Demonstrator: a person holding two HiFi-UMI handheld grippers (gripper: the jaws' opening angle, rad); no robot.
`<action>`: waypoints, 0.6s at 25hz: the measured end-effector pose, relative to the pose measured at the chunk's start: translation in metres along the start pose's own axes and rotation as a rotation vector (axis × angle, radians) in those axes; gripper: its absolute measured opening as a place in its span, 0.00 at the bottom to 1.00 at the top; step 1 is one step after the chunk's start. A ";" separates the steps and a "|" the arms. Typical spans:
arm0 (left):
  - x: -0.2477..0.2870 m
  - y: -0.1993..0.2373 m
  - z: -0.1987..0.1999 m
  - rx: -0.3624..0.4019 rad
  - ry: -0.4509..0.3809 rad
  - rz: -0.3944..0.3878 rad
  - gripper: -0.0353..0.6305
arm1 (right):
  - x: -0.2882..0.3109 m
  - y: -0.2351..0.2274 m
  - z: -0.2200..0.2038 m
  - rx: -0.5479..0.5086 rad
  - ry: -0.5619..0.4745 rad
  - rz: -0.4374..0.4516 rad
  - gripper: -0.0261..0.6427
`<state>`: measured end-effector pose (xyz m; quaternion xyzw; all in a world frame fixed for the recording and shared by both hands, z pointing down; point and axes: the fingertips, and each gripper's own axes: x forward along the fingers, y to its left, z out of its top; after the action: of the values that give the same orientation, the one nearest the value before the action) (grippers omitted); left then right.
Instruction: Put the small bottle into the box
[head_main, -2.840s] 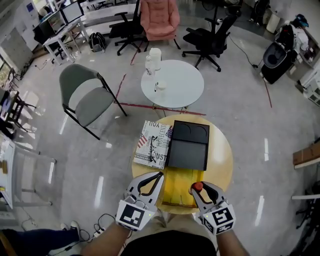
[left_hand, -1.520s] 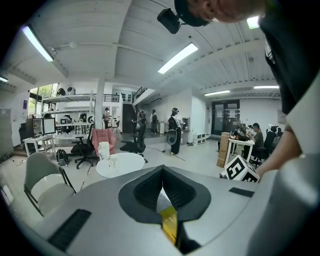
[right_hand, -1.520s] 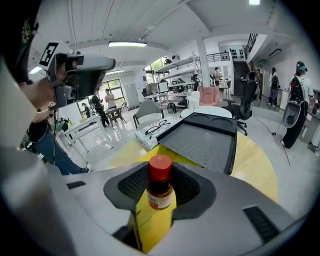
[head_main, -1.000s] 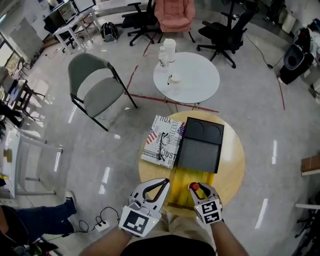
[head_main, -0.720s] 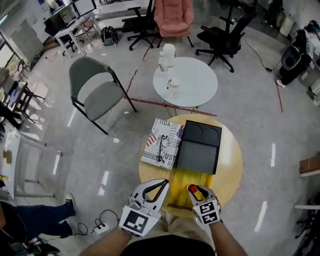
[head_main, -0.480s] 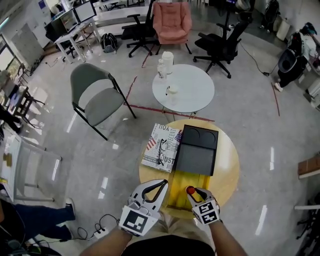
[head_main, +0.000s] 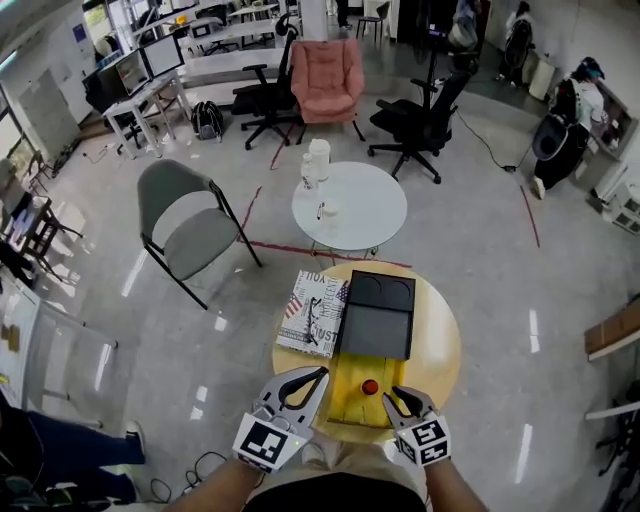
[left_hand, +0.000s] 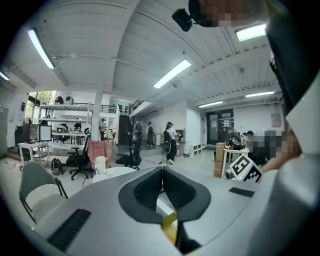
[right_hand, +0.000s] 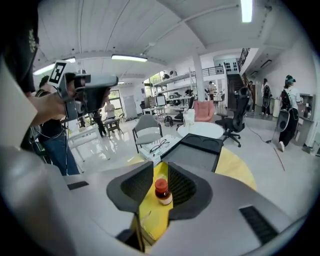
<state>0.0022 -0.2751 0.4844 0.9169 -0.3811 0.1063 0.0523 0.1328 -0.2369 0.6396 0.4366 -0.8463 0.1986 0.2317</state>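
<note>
The small brown bottle (head_main: 370, 387) with a red cap stands upright on the yellow inside of the open box (head_main: 350, 400). In the right gripper view the bottle (right_hand: 161, 191) shows through the gap just past the jaw tips, and neither pad touches it. My right gripper (head_main: 401, 398) sits just behind it at the table's near edge, its jaws (right_hand: 160, 171) apart and closing, holding nothing. My left gripper (head_main: 318, 377) hovers at the box's left side, shut and empty (left_hand: 162, 171).
The box's black lid (head_main: 379, 314) lies open behind the yellow part on the round wooden table (head_main: 440, 340). A printed magazine with glasses (head_main: 312, 312) lies to the left. Beyond stand a white round table (head_main: 350, 207) with bottles and a grey chair (head_main: 184, 224).
The right gripper has let go of the bottle and drawn back toward me. The bottle now stands alone in the yellow box. The left gripper has barely moved.
</note>
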 end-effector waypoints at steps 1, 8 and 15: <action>-0.003 -0.002 0.002 0.002 -0.006 -0.005 0.08 | -0.010 0.000 0.008 -0.008 -0.024 -0.016 0.18; -0.024 -0.007 0.016 0.011 -0.041 0.014 0.08 | -0.077 0.005 0.050 -0.030 -0.198 -0.104 0.10; -0.046 -0.004 0.034 0.005 -0.034 0.058 0.08 | -0.146 0.016 0.094 -0.019 -0.350 -0.198 0.06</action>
<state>-0.0211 -0.2469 0.4404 0.9072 -0.4083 0.0930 0.0404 0.1735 -0.1847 0.4780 0.5434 -0.8284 0.0879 0.1037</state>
